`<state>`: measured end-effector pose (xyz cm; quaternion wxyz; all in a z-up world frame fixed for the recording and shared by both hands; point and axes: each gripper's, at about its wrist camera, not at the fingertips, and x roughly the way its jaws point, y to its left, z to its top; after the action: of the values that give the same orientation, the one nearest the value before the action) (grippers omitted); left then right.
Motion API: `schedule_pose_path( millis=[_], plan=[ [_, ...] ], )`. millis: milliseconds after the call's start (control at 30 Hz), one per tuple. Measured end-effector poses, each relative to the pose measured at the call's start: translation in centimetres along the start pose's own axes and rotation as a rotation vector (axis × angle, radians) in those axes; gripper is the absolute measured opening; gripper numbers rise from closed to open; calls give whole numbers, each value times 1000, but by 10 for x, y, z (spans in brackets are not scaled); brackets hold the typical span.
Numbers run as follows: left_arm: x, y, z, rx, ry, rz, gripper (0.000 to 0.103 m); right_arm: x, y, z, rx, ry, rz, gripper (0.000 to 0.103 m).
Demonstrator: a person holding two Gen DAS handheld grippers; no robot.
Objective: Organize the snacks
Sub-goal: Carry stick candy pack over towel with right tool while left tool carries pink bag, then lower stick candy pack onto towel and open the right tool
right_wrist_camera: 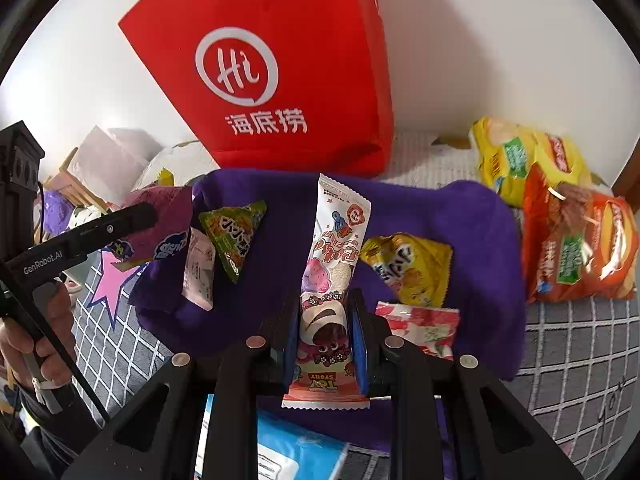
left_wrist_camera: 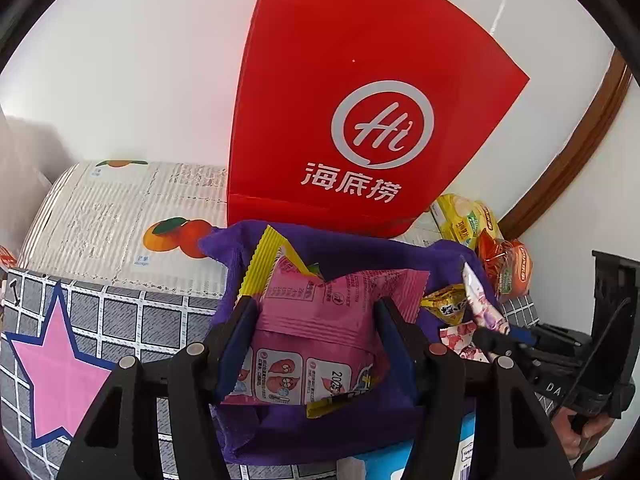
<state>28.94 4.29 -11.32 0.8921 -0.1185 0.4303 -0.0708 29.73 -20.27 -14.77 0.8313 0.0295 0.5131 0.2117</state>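
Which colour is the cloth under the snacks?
The cloth is purple; the right wrist view shows it best.

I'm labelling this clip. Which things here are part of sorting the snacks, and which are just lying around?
Part of the job:
- pink packet, in the left gripper
- long wafer packet, in the right gripper
- yellow packet
- green triangle packet
- purple cloth

Lying about:
- red bag
- tissue pack

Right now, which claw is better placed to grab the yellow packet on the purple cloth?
Right, probably, once free. The yellow packet lies just beside the right claw, though it's shut on the long wrapper.
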Motion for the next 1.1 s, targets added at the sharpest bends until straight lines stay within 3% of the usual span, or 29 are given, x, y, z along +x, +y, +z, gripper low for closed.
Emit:
schedule_pose_path(
  millis=[800,1033,1100],
  plan=[
    [7,-2,-3,11,34,9,59,56,5,-6,-38,104,-65,24],
    [9,-5,-4,23,40,12,59,68,6,-8,-43,117,-89,27],
    [9,-4,-3,21,41,14,59,68,5,-7,-43,120,-91,35]
  ],
)
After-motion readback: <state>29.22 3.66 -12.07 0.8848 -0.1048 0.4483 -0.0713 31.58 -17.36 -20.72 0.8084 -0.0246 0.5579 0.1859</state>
